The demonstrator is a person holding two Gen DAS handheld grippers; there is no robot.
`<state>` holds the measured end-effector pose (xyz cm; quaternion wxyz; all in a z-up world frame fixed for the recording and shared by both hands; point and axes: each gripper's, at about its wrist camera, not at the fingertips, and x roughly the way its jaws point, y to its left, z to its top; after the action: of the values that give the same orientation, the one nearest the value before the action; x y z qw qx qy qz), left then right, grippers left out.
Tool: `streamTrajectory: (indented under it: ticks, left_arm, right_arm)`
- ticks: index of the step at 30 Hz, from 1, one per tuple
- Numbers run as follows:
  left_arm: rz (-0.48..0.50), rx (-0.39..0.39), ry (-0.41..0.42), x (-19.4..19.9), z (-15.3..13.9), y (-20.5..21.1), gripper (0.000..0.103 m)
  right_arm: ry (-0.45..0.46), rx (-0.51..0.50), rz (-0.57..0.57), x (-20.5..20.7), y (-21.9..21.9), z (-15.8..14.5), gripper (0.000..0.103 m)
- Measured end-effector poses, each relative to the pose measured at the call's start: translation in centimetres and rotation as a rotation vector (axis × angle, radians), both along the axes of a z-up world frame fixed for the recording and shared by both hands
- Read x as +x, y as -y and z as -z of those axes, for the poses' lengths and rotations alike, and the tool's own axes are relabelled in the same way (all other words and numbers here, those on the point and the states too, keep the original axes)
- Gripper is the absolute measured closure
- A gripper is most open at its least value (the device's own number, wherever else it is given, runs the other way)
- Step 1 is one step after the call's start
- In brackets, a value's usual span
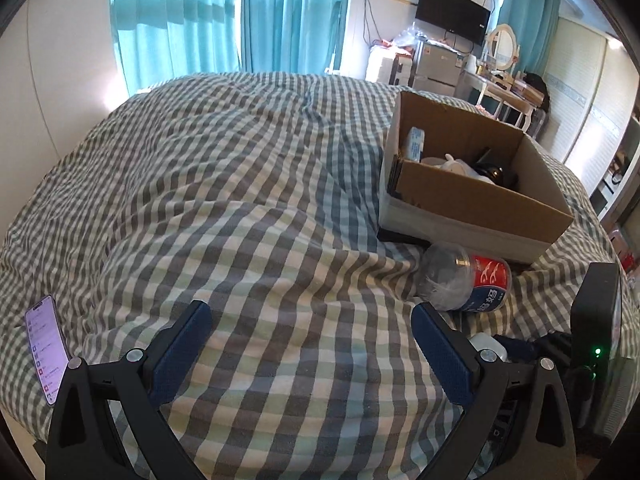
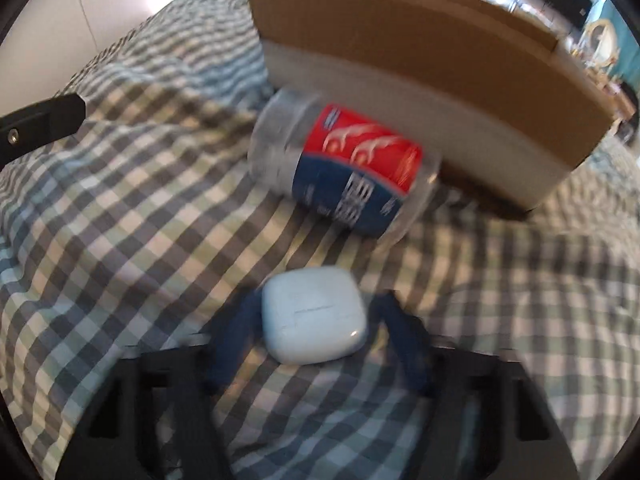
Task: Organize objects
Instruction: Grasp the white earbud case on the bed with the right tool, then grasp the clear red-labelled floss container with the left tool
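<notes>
A white earbud case lies on the checked bedding, between the two blue-padded fingers of my right gripper. The left pad is at the case's edge. A thin strip of bedding shows between the case and the right pad, so the jaws read as open; the fingers are blurred. A clear plastic jar with a red and blue label lies on its side just beyond, against the cardboard box. My left gripper hangs wide open over bare bedding, with nothing between its fingers. The jar and the box are to its right.
The box holds several items, among them a pale blue packet and something dark. A lit phone lies at the bed's left edge. Teal curtains, a television and a dresser with a mirror stand beyond the bed.
</notes>
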<state>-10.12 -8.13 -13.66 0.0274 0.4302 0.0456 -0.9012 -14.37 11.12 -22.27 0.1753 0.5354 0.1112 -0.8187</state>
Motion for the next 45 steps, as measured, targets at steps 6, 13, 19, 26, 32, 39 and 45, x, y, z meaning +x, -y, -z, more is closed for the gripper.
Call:
streamTrajectory:
  ticks: [6,13,19,26,32,39,45]
  left_arm:
    - [0.026,-0.037,-0.007,0.1,-0.3,-1.5,0.000]
    - [0.120,-0.031,-0.005,-0.6,-0.2,-5.5,0.000]
    - [0.213,-0.037,-0.003,-1.9,0.7,-9.6,0.000]
    - [0.253,-0.029,0.029,-4.1,2.7,-13.1,0.000]
    - [0.230,-0.034,0.068,-5.8,5.0,-14.4,0.000]
    - [0.209,-0.079,0.103,-7.4,7.1,-15.2,0.000]
    - [0.196,-0.095,0.084,-7.1,7.2,-15.0,0.010]
  right_arm:
    - [-0.067,-0.030,0.049,1.1,-1.5,-2.2,0.051]
    - [-0.190,-0.035,0.159,1.6,-6.3,-7.2,0.051]
    - [-0.265,-0.005,0.255,-0.4,-10.0,-10.1,0.051]
    - [-0.270,-0.012,0.280,-2.6,-11.6,-9.8,0.051]
    - [-0.216,-0.051,0.285,-3.2,-12.4,-7.5,0.051]
    - [-0.179,-0.092,0.278,-3.3,-12.5,-6.3,0.051]
    - [-0.167,-0.097,0.278,-3.3,-12.5,-5.8,0.051]
